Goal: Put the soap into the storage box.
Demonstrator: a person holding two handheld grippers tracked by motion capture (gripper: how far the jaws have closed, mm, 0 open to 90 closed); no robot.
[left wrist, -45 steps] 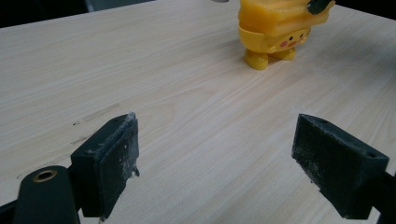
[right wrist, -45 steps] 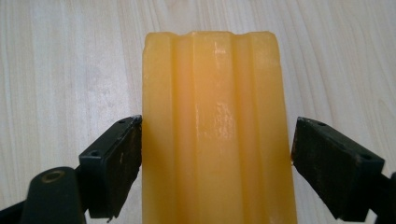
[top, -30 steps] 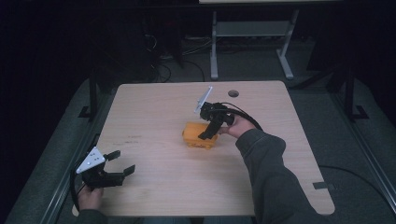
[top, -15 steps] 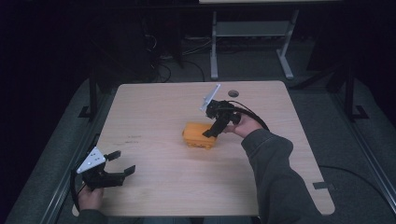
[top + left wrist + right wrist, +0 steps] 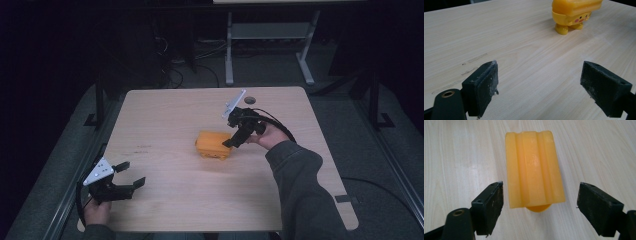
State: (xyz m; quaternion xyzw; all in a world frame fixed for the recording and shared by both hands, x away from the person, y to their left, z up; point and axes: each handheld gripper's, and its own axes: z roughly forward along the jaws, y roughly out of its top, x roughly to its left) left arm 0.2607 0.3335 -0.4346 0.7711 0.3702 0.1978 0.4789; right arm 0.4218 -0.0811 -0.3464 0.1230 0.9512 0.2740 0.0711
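Observation:
A yellow-orange toy (image 5: 213,144) with a ribbed flat top stands near the middle of the wooden table (image 5: 165,115). In the left gripper view the toy (image 5: 573,13) shows small round feet and a face with pink cheeks. My right gripper (image 5: 231,143) hangs just above the toy's right end, open. In the right gripper view the toy's ribbed top (image 5: 533,168) lies between and beyond the spread jaws of the right gripper (image 5: 550,205). My left gripper (image 5: 131,174) rests open near the table's front left corner, far from the toy, with bare wood between its jaws (image 5: 546,85).
A round cable hole (image 5: 249,100) sits near the table's far edge. Beyond the table stands a metal-legged frame (image 5: 270,45) on the dark floor, with cables (image 5: 200,65) beside it. A cable (image 5: 280,127) trails from the right gripper.
The right gripper has drawn slightly to the right and tilted back over the toy's right end. The left gripper has stayed put.

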